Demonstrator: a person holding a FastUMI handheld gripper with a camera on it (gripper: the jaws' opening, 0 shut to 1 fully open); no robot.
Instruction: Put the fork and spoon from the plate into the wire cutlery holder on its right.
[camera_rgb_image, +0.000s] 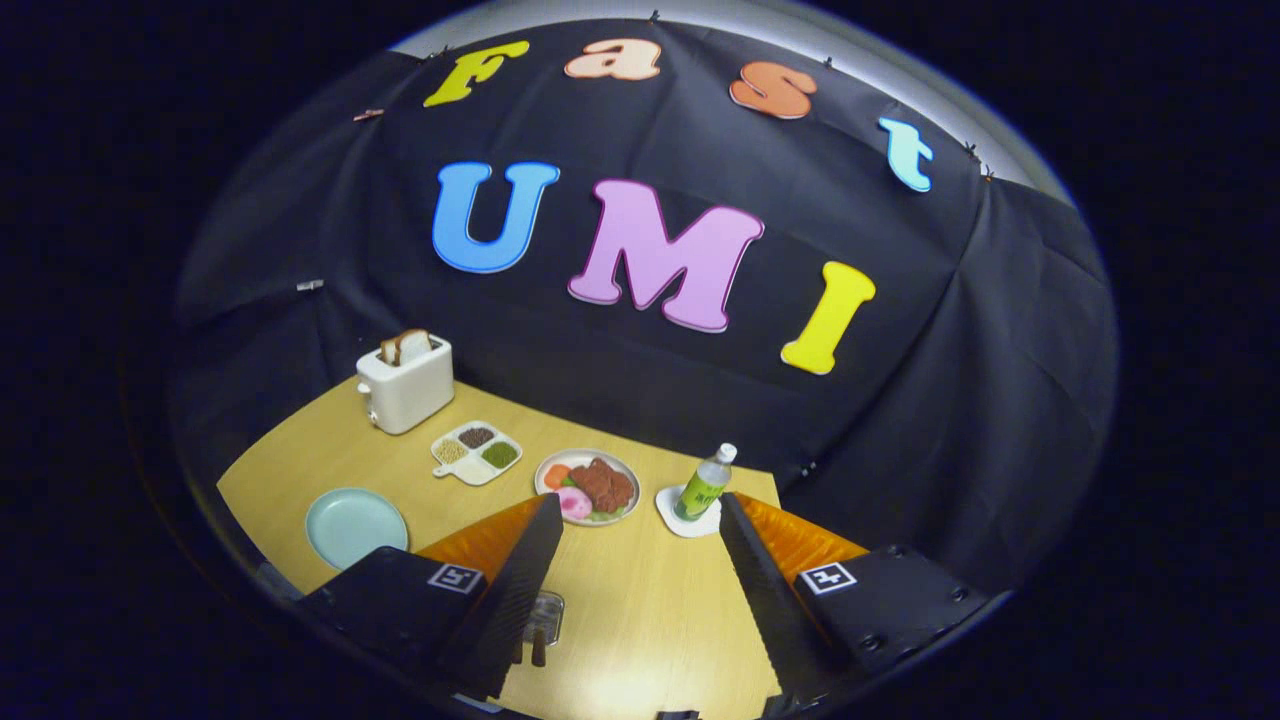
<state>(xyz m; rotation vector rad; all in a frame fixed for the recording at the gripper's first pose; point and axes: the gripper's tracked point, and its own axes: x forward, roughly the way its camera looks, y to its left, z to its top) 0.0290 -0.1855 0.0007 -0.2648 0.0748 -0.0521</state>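
So the gripper (640, 560) is hanging above the wooden table (650, 620) with its fingers spread wide and nothing between them but bare tabletop.

Just ahead of the fingers there's a plate of food (588, 486): reddish meat slices, something pink, a bit of orange and green. Right beside it, near the right finger, a small bottle (705, 484) with a white cap stands upright on a white coaster (672, 514). It has a green label with some writing, too small for me to read.

Further back to the left sits a white divided dish (476, 453) with four compartments of seeds or spices, and beyond that a white toaster (405, 385) with bread slices (406, 346) sticking out the top. An empty light blue plate (354, 525) lies near the left finger.

As for the fork, spoon and wire holder, I honestly can't pick them out. There's a small clear-looking thing (546, 612) with a couple of dark stems tucked right against the inner side of the left finger, but I can't tell what it is.

Both finger bases carry little square black-and-white marker tags (456, 577).
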